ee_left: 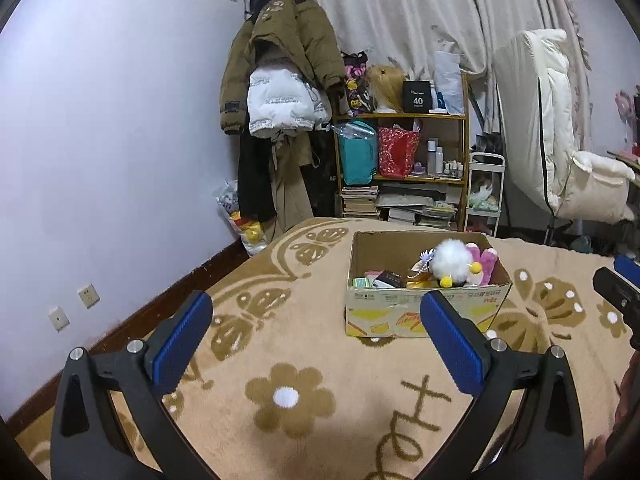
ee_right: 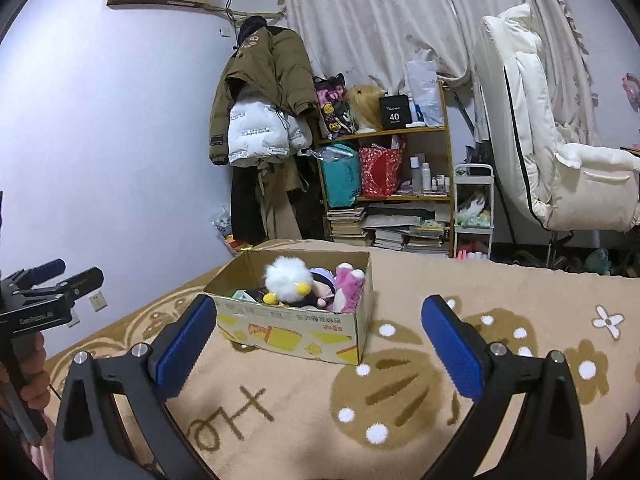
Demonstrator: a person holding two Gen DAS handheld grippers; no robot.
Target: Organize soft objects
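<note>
- Two claws were held above the patterned blanket (ee_left: pixel 304 352) on the near side of the cardboard box (ee_left: pixel 420 316), well apart from it; the left claw (ee_left: pixel 316 344) and the right claw (ee_right: pixel 320 344) were both spread wide, with nothing between the blue pads.
- Neither claw was touching the box or the blanket, a posture judged to suit either the start or the end of a transfer, since nothing was carried.
- No loose soft object was seen on the blanket around the box, so the sorting was judged to be far along or complete.
- The box was set upright with its top open, presumably so that items could be dropped in from above.
- Inside the box, a white fluffy toy (ee_right: pixel 286 276) with yellow feet was piled highest, near the middle.
- A pink plush (ee_right: pixel 346 286) was leaned against the box's right wall, beside the white toy.
- A dark doll with a pale purple part (ee_right: pixel 316 284) was wedged between those two.
- Small flat packets (ee_left: pixel 378 280) were lying low in the box's left part; what they were could not be told.
</note>
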